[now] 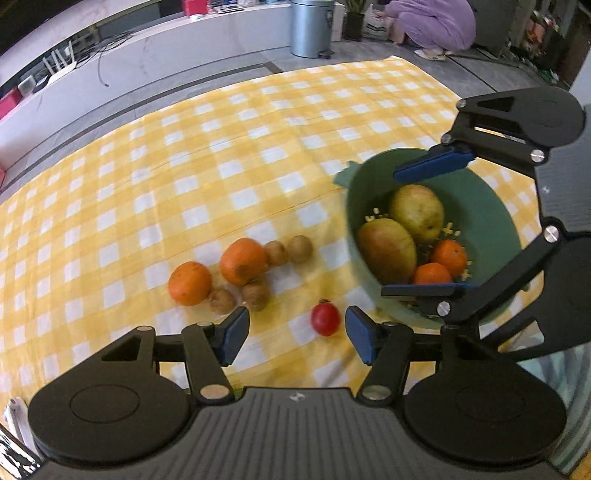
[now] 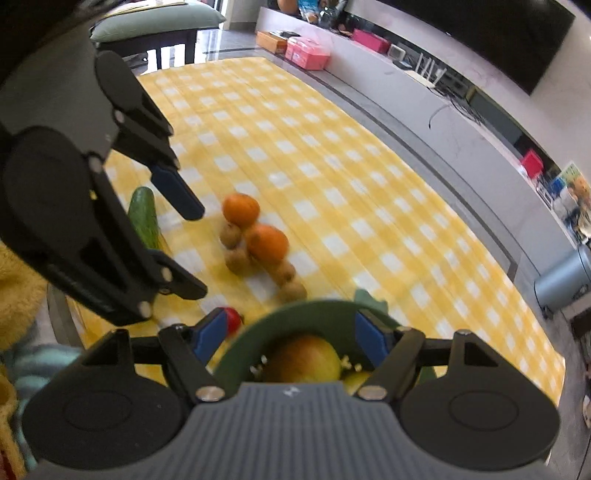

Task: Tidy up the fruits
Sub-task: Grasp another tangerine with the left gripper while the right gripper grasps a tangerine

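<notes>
A green bowl (image 1: 491,206) sits on the yellow checked cloth and holds two mangoes (image 1: 386,249) and two small oranges (image 1: 448,256). My right gripper (image 1: 428,225) hovers open over the bowl, empty; in the right wrist view (image 2: 291,332) its fingers straddle the bowl (image 2: 258,328). My left gripper (image 1: 297,332) is open and empty, just above a red tomato (image 1: 325,318). Two oranges (image 1: 243,260) and several kiwis (image 1: 255,295) lie in a cluster left of the bowl. The left gripper also shows in the right wrist view (image 2: 192,251).
A green cucumber (image 2: 144,218) lies near the cloth's edge by the left gripper. The cloth (image 1: 221,155) stretches bare beyond the fruit. A metal bin (image 1: 310,27) and a crouching person (image 1: 432,26) are far behind the table.
</notes>
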